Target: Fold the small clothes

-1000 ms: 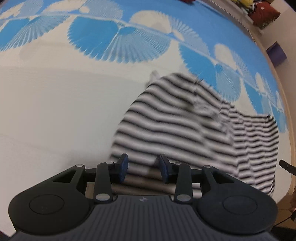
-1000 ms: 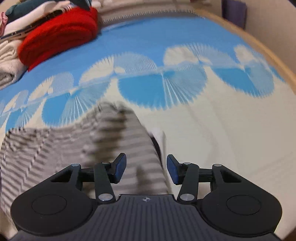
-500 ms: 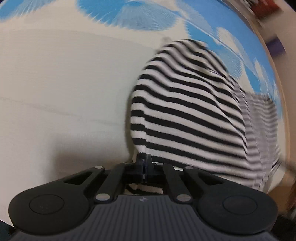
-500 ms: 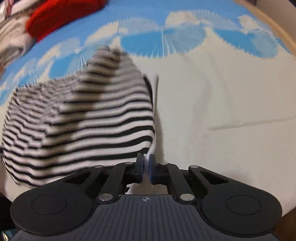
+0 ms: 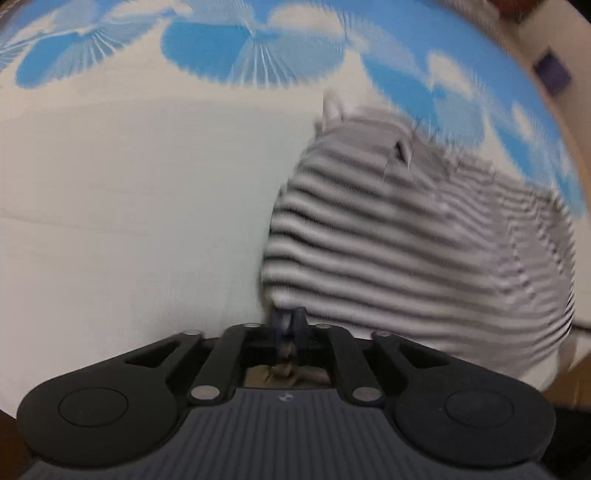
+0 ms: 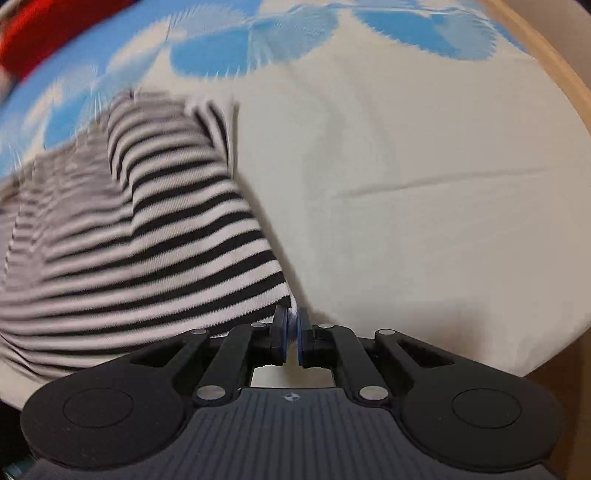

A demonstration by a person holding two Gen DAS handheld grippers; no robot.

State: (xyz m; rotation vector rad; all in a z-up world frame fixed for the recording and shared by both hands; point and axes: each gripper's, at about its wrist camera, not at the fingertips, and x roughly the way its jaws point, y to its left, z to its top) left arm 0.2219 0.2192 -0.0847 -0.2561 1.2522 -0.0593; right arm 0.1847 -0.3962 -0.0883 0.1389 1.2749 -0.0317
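Note:
A black-and-white striped garment [image 5: 424, 236] lies on a cream and blue bedspread [image 5: 129, 206]. In the left wrist view it spreads up and to the right from my left gripper [image 5: 288, 317], which is shut on its near corner. In the right wrist view the garment [image 6: 147, 236] spreads up and to the left from my right gripper [image 6: 290, 321], which is shut on another near corner. The cloth is lifted at both pinched corners. Both views are motion-blurred.
The bedspread [image 6: 424, 184] has blue fan shapes along its far side. A red folded cloth [image 6: 33, 33] lies at the far left in the right wrist view. A wooden bed edge [image 6: 554, 66] curves along the right. A purple object [image 5: 554, 70] sits beyond the bed.
Both grippers went from open over the garment to shut on its near corners. They have since pulled the cloth toward the near edge of the bed.

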